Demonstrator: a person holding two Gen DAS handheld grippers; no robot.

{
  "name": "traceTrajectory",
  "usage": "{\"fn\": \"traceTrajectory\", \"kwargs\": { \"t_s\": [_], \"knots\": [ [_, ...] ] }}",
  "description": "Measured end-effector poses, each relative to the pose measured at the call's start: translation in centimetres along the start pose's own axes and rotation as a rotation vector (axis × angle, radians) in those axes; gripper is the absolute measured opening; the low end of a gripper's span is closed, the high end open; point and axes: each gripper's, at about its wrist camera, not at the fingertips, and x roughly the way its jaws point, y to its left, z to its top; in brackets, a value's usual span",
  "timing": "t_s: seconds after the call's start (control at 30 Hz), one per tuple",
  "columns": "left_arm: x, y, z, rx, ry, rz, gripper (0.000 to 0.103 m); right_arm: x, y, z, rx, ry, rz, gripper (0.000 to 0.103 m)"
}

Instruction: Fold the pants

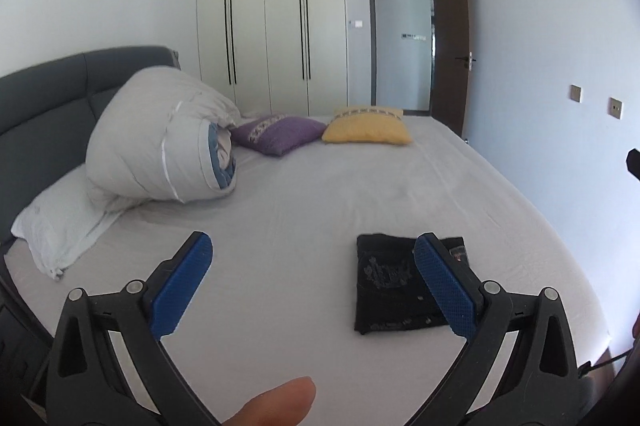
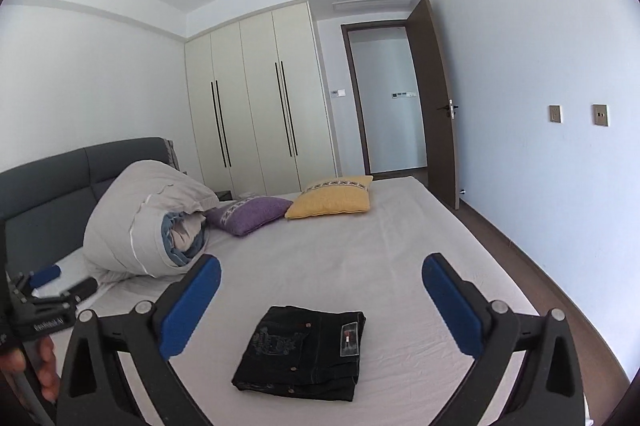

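The left gripper [image 1: 314,254] and right gripper [image 2: 322,276] hang spread wide and empty above the grey-sheeted bed [image 2: 400,246], where the black denim pants [image 2: 302,352] lie folded square. Folding looks finished; next seems only withdrawal.

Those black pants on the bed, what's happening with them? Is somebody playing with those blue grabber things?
A person holds a grabber tool in each hand. The black pants lie folded in a neat square on the bed. Neither tool is touching them: the left gripper and the right gripper are both wide open with nothing between their blue pads. The folding looks finished. Farther back are a rolled-up duvet, a purple cushion and a yellow cushion.
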Motion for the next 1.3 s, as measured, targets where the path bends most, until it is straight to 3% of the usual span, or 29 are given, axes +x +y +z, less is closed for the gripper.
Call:
{"fn": "traceTrajectory", "kwargs": {
  "t_s": [0.13, 0.27, 0.47, 0.87, 1.3],
  "knots": [
    [0.7, -0.9, -2.7, -0.041, 0.138, -0.027, 0.103, -1.6, 1.6, -0.4, -0.042, 0.058, -0.049, 0.103],
    [2.6, -3.0, -5.2, -0.02, 0.22, -0.027, 0.103, -0.8, 2.9, -2.6, -0.122, 0.173, -0.176, 0.103],
    [3.9, -4.9, -7.0, -0.018, 0.286, -0.06, 0.103, 1.1, 3.2, -6.6, -0.041, 0.337, -0.175, 0.103],
    [5.5, -5.8, -8.0, 0.009, 0.318, -0.037, 0.103, 2.9, 3.3, -9.7, -0.036, 0.438, -0.21, 0.103],
    [6.8, -6.2, -8.7, 0.017, 0.347, -0.039, 0.103, 4.0, 2.9, -10.8, -0.04, 0.486, -0.214, 0.103]
  ]
}}
